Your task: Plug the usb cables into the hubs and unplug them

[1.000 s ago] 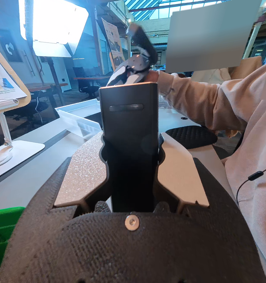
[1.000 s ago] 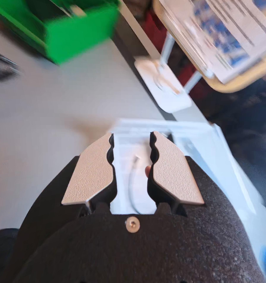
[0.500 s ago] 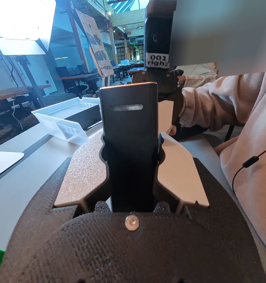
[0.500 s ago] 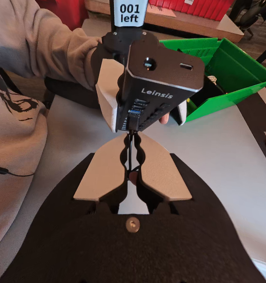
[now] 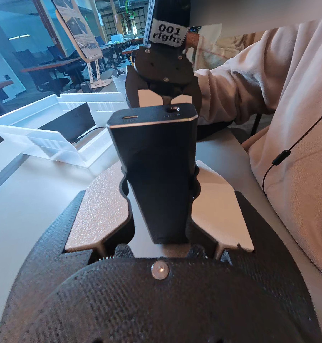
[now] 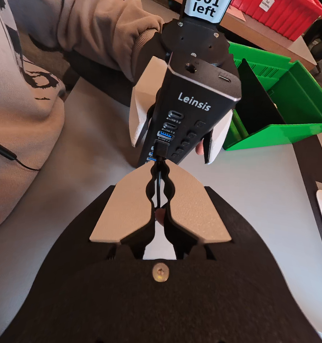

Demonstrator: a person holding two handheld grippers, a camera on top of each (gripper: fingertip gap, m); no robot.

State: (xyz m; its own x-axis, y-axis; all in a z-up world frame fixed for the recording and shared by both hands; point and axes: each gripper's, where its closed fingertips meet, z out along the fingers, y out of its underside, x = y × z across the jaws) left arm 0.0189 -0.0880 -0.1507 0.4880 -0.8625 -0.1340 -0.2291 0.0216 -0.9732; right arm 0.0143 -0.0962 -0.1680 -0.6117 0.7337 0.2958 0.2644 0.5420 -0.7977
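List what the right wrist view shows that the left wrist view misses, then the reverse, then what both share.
Right wrist view only: the hub's port face, the black cable pinched in the right gripper, its plug at a port, and the green bin.

Left wrist view only: the hub's plain back and the clear tray.

Both: the black hub, clamped in the left gripper.

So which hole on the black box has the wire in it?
Find the black hub clamped in the left hand-held gripper. Down its row of ports, past two small oval ones and a blue one, comes the black plug; it's the only port filled.
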